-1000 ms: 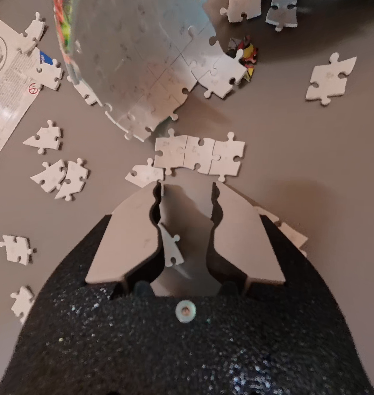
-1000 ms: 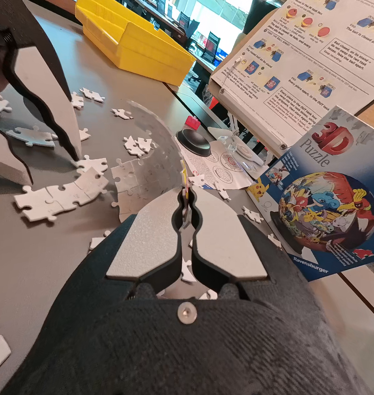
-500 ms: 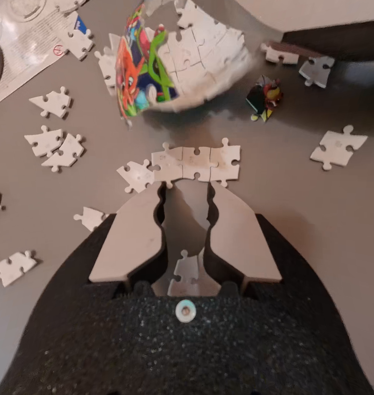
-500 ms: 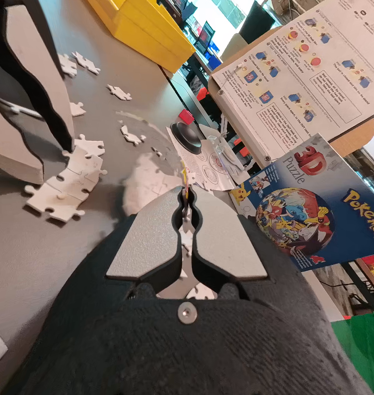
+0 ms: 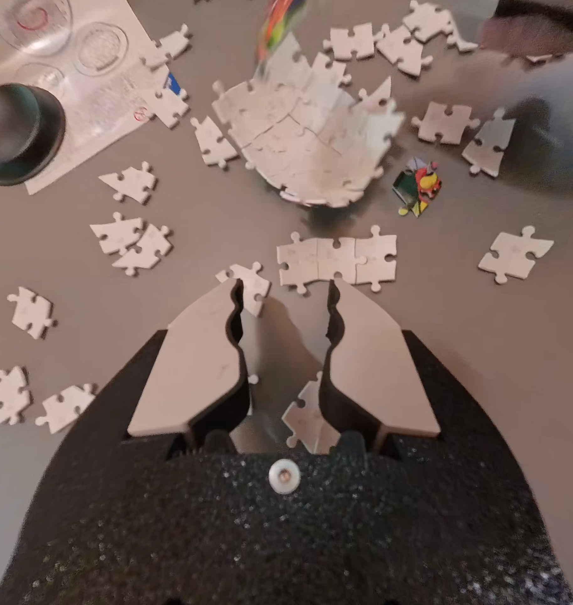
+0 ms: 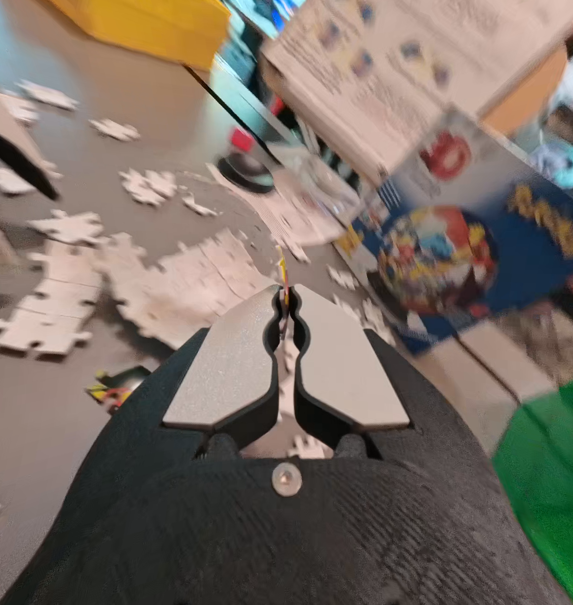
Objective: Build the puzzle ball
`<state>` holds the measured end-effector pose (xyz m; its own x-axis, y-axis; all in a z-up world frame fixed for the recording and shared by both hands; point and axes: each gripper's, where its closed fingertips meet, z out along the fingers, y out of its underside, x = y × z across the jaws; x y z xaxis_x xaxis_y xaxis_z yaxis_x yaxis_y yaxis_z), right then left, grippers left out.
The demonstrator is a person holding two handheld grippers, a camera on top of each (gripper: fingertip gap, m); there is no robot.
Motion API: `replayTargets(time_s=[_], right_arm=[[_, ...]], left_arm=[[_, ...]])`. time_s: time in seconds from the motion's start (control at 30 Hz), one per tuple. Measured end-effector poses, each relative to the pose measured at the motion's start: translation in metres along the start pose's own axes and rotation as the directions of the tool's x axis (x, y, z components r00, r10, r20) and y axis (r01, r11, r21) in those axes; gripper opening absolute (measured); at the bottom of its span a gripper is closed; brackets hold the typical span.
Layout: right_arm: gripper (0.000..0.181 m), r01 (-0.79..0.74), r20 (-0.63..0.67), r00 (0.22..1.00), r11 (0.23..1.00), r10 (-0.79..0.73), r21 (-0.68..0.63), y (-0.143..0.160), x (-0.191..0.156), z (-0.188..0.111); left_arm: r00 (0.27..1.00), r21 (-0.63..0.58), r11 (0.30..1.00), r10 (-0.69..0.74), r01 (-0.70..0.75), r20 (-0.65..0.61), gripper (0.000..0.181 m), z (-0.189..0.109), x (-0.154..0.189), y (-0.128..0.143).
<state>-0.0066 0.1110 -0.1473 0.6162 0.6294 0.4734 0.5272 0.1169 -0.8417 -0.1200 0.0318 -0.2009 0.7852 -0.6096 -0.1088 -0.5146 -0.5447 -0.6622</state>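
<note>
My right gripper [image 6: 286, 294] stays clamped on the rim of the curved shell [image 5: 308, 131], which has swung down to the table [image 5: 475, 327], bowl-up now. My left gripper [image 5: 285, 288] hangs open and empty just near the three-piece strip [image 5: 337, 260], likely next to fit.

Curved shell section [image 5: 306, 137] now lowered onto table behind 3-pc strip [image 5: 337, 260], inner side up; right gripper [image 6: 286, 296] w/ it, view blurred; left gripper [image 5: 285, 288] wider apart
</note>
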Motion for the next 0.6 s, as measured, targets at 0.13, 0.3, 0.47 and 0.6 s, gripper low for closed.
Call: replayTargets(time_s=[0.13,0.3,0.47,0.6], right_arm=[[0.003,-0.353,-0.026,0.931,0.884,0.363,-0.307,0.064,0.027,-0.016],[0.003,-0.496,-0.018,0.848,0.78,0.53,-0.381,0.093,0.027,-0.023],[0.003,-0.529,-0.015,0.822,0.754,0.569,-0.39,0.096,0.027,-0.022],[0.003,-0.643,0.017,0.708,0.655,0.706,-0.396,0.096,0.026,-0.023]], left_arm=[[0.995,-0.014,1.0,0.007,-0.009,-0.103,0.044,0.003,0.003,0.0],[0.988,-0.039,0.998,0.039,-0.045,-0.147,0.042,0.014,0.017,0.008],[0.991,0.031,0.992,0.123,-0.122,-0.052,0.044,0.008,-0.007,-0.027],[0.99,0.102,0.993,-0.046,0.06,-0.137,0.044,0.017,-0.03,-0.057]])
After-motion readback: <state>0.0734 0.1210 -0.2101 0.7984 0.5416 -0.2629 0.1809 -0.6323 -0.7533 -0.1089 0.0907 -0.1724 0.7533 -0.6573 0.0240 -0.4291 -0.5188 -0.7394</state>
